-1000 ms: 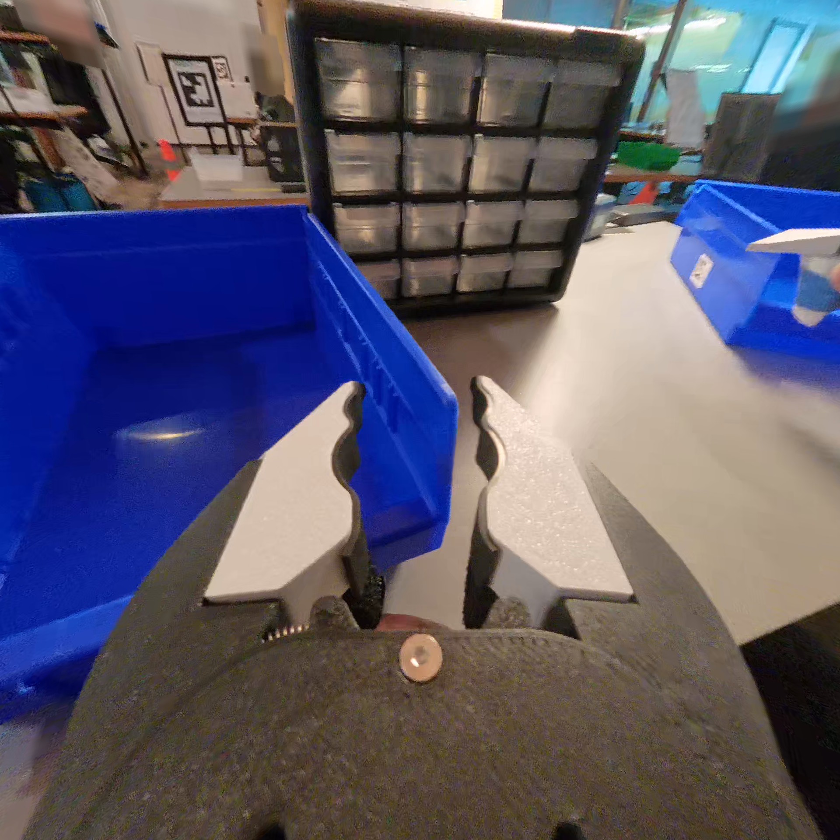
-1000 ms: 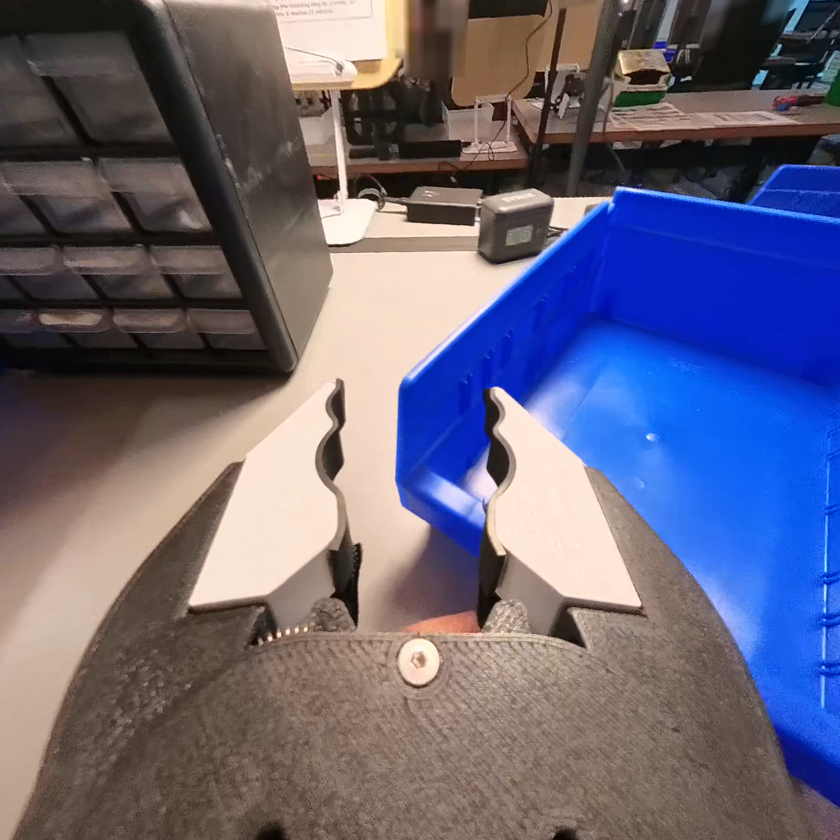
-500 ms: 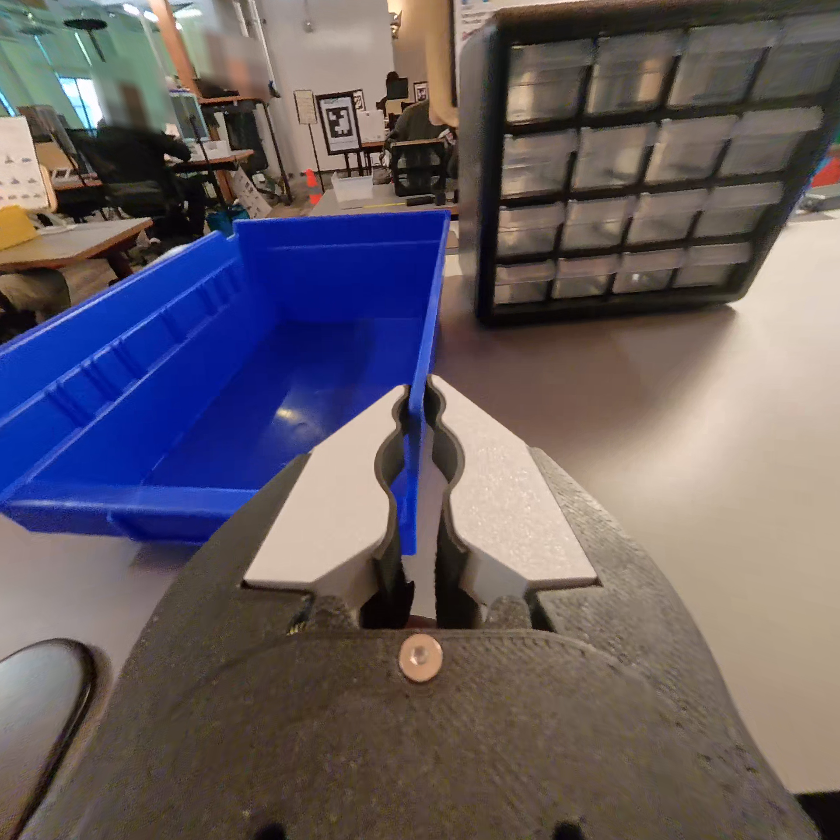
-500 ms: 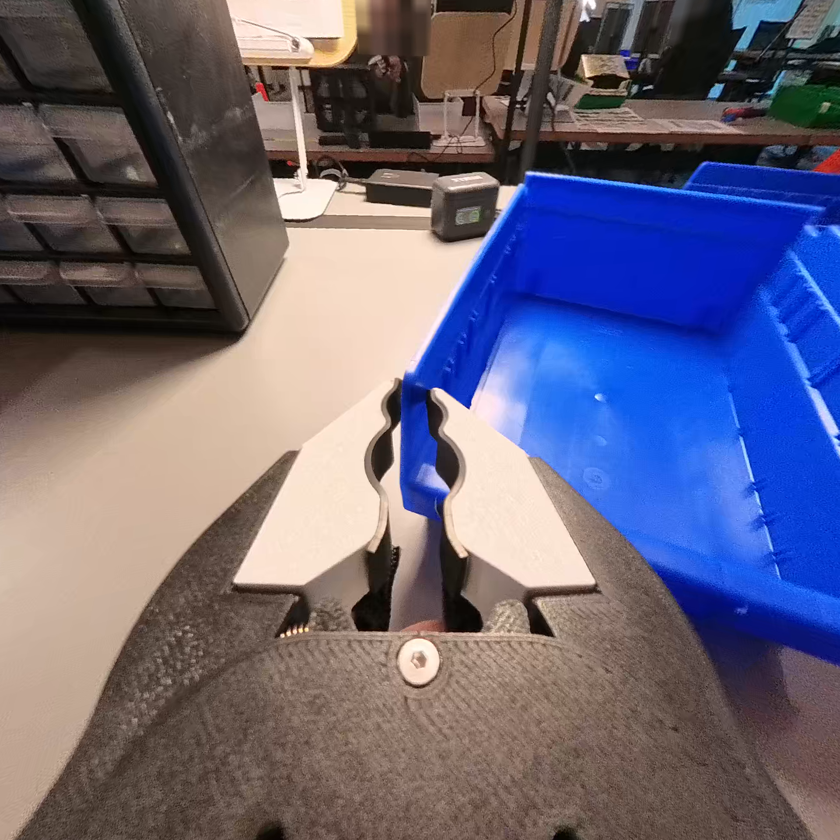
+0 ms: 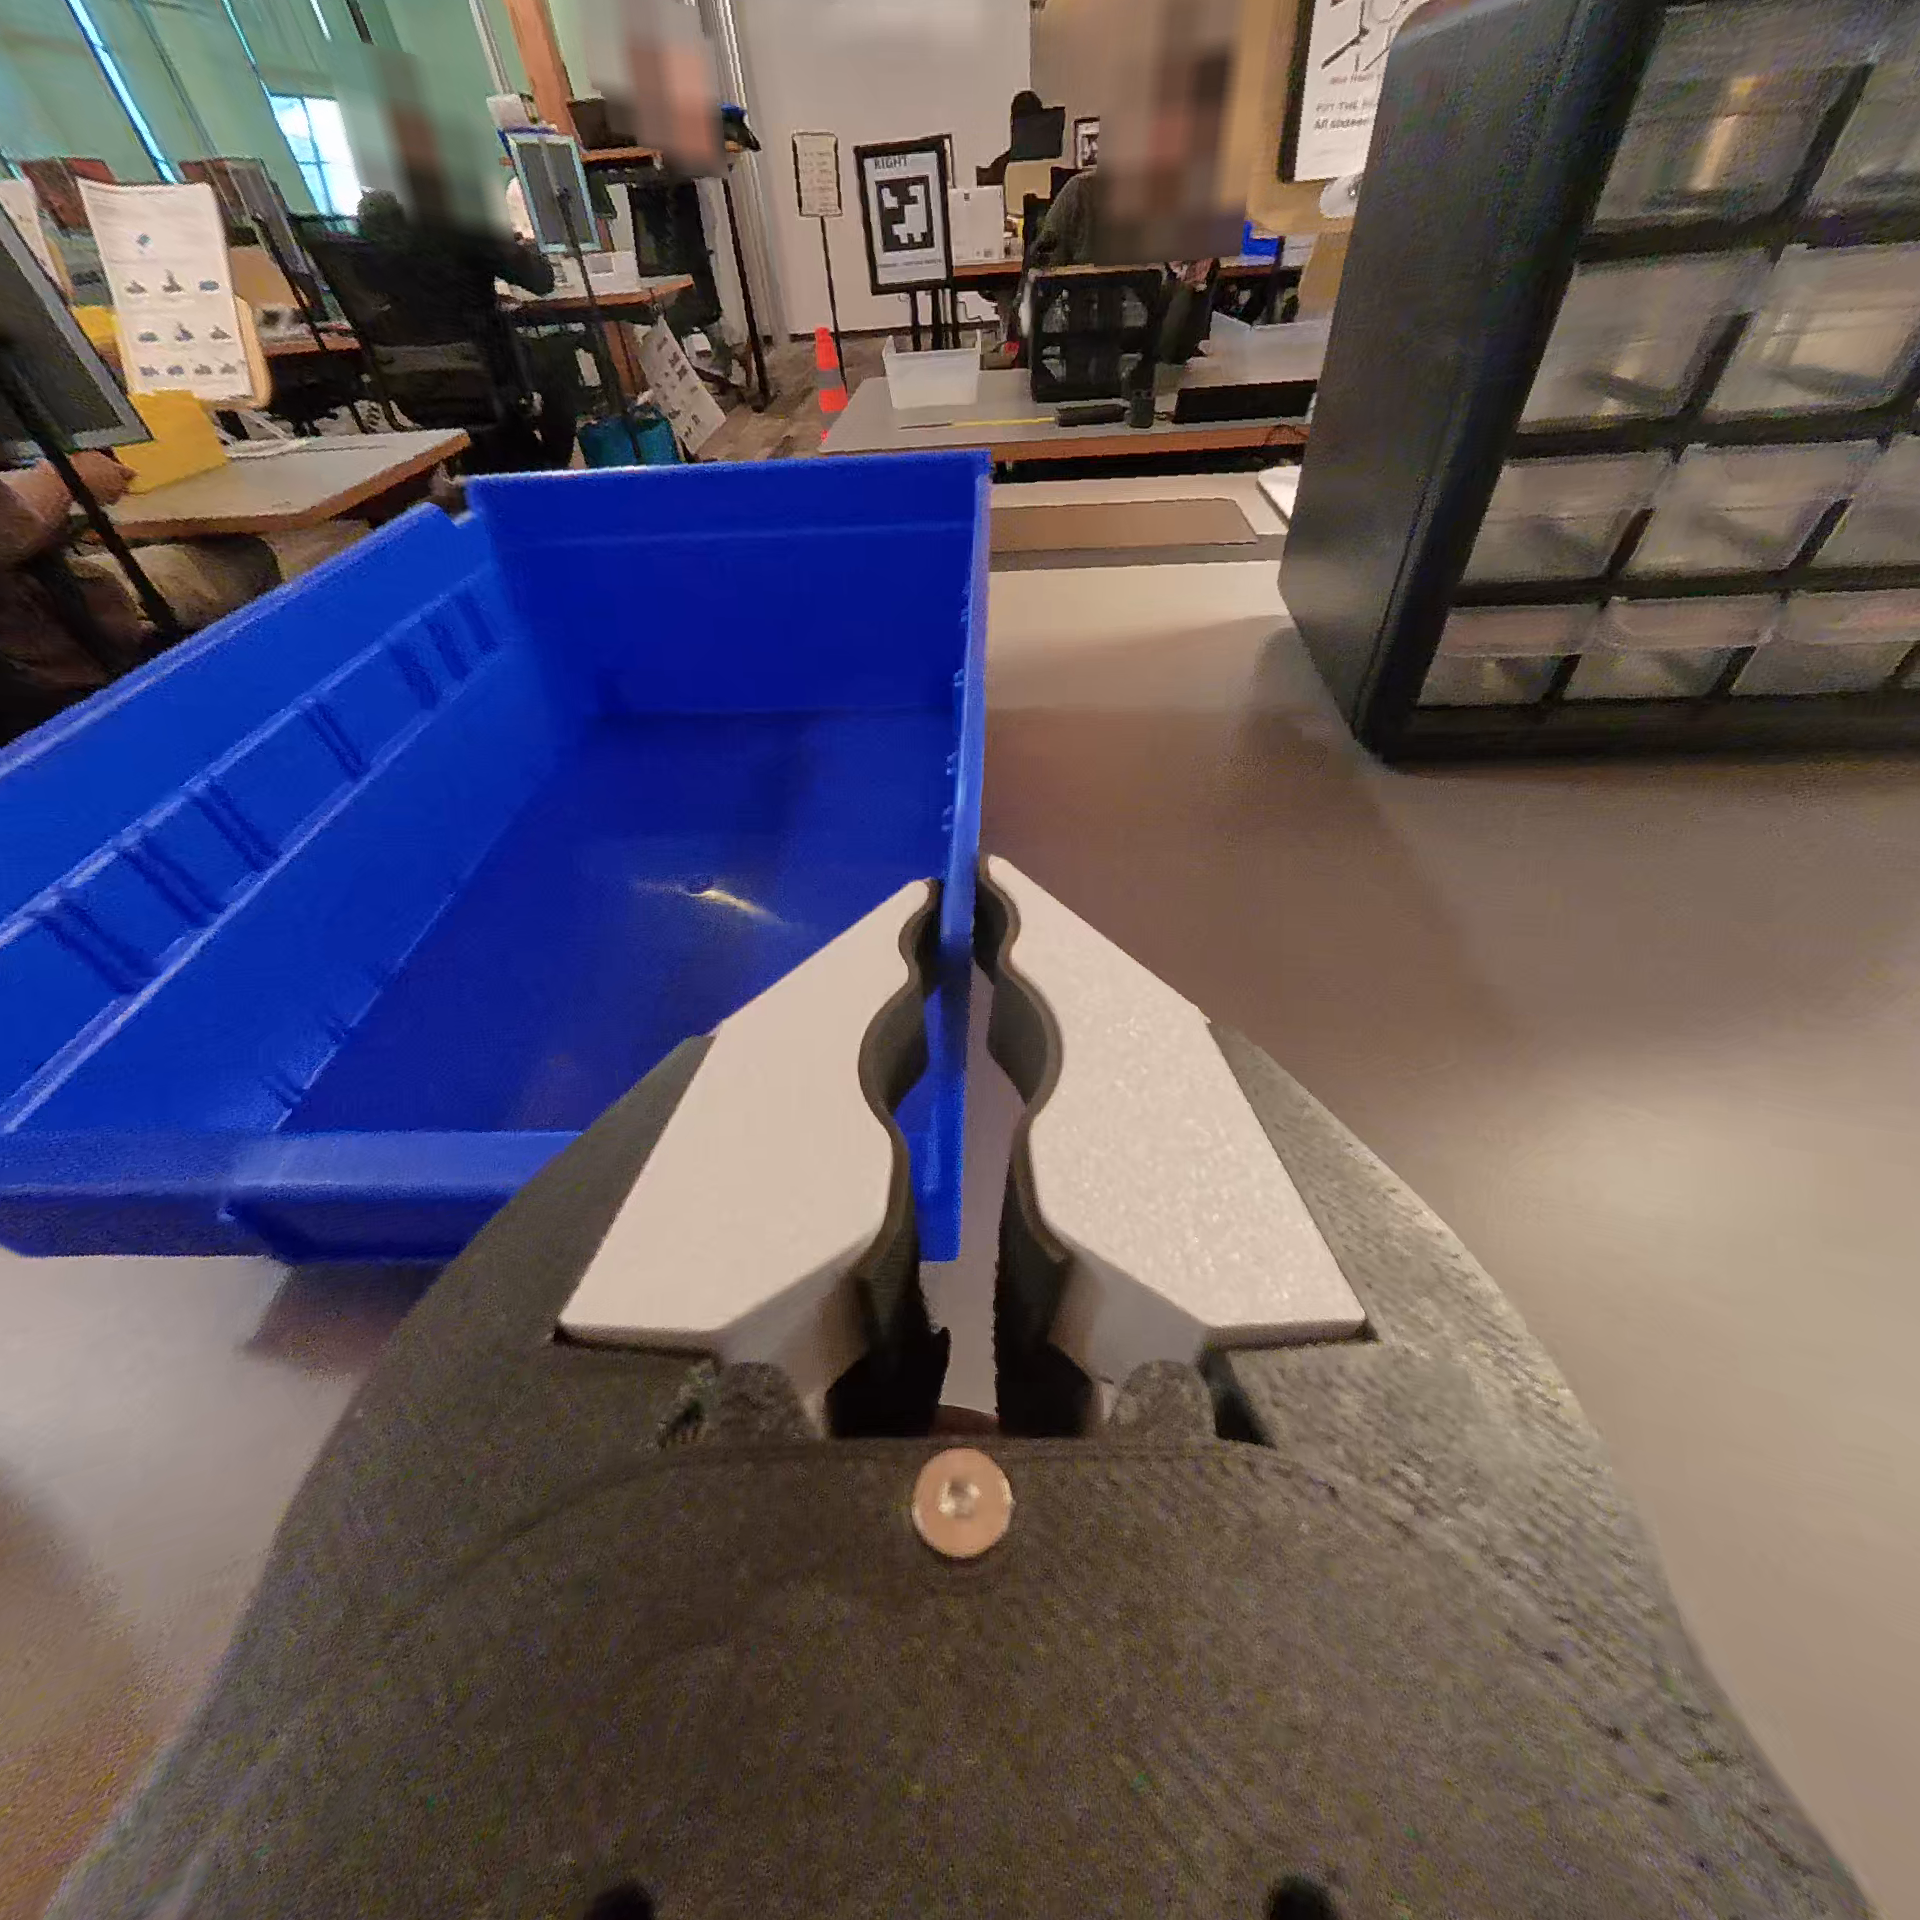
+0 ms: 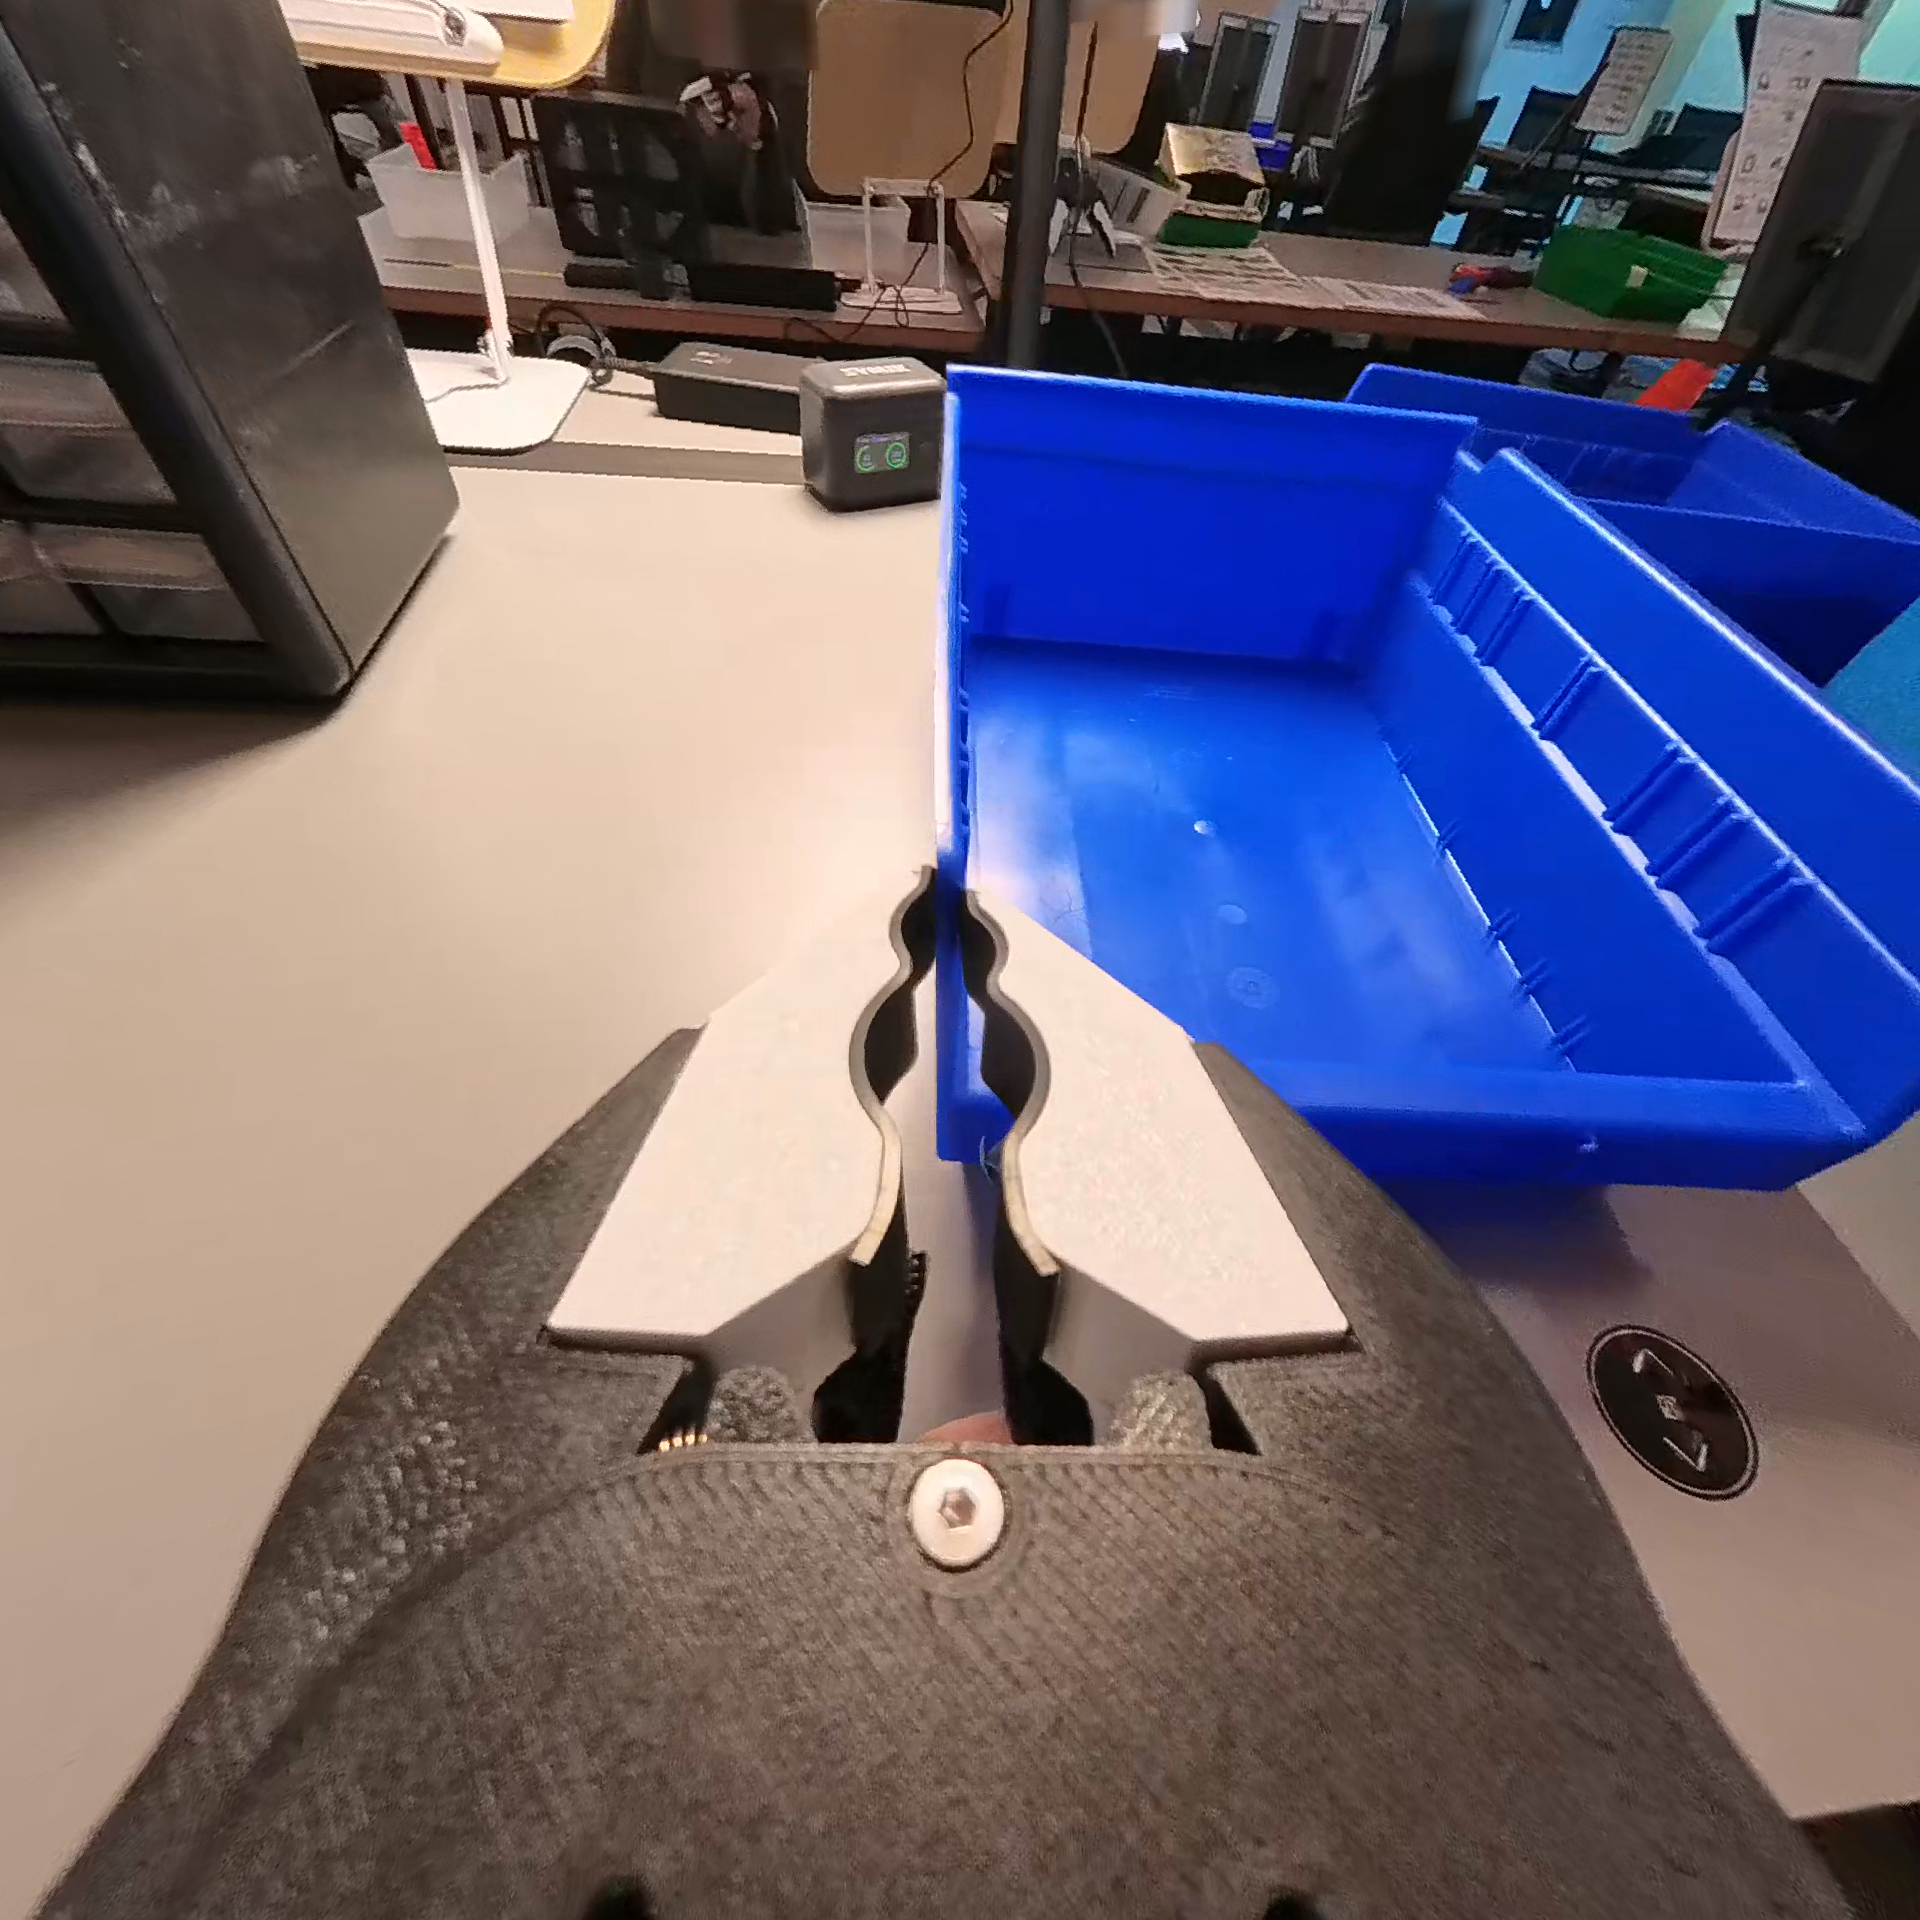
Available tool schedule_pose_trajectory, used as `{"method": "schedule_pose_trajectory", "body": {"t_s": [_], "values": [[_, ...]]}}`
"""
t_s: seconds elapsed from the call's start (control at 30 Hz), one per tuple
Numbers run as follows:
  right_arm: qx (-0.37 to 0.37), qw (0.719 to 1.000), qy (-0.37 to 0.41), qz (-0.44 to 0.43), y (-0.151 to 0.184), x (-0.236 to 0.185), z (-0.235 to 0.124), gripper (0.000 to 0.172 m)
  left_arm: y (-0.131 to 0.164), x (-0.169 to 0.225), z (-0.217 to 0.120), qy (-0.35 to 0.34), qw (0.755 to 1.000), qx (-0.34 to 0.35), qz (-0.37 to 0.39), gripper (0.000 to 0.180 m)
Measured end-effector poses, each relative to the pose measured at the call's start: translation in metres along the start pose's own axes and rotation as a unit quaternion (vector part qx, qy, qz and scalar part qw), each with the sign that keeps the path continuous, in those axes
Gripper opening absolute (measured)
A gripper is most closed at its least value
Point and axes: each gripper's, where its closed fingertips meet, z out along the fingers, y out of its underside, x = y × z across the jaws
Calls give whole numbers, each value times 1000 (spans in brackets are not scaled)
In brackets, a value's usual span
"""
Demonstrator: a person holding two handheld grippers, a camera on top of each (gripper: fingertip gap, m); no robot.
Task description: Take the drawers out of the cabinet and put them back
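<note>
L gripper (image 5: pixel 957 894) pinches a blue bin (image 5: pixel 623 644) wall, R gripper (image 6: pixel 943 883) likewise on its bin (image 6: pixel 1195 540). Drawers (image 5: pixel 1662 343) at 2 o'clock: prob light, slick plastic; grab the front lip.

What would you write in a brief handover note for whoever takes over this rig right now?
Left claw: shut on the right side wall of the left blue bin.
Right claw: shut on the left side wall of the right blue bin.
Both bins are empty, flanking the black drawer cabinet on the table.
Done: no drawer visibly out.
Left: pull the drawers, then refit them.
</note>
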Motion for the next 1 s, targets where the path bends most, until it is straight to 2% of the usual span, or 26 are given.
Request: {"method": "schedule_pose_trajectory", "body": {"t_s": [0.23,0.73,0.8,0.87,0.93,1.0], "values": [[3,1000,0,7,3,6,-9,3,-2,-26,22,9,1000,-10,-18,3],[1,1000,-2,10,-3,9,14,4,-7,-87,73,-4,999,-38,1,2],[1,1000,-9,12,-3,8,12,8,-7,-88,71,9,999,-46,-9,3],[11,1000,-19,14,-5,5,5,22,-13,-88,63,9,999,-33,-18,13],[18,999,-27,11,-8,3,-5,31,-28,-87,48,5,1000,-7,-15,30],[32,999,-36,12,-16,0,-17,33,-49,-78,30,11,1000,28,-2,33]]}}
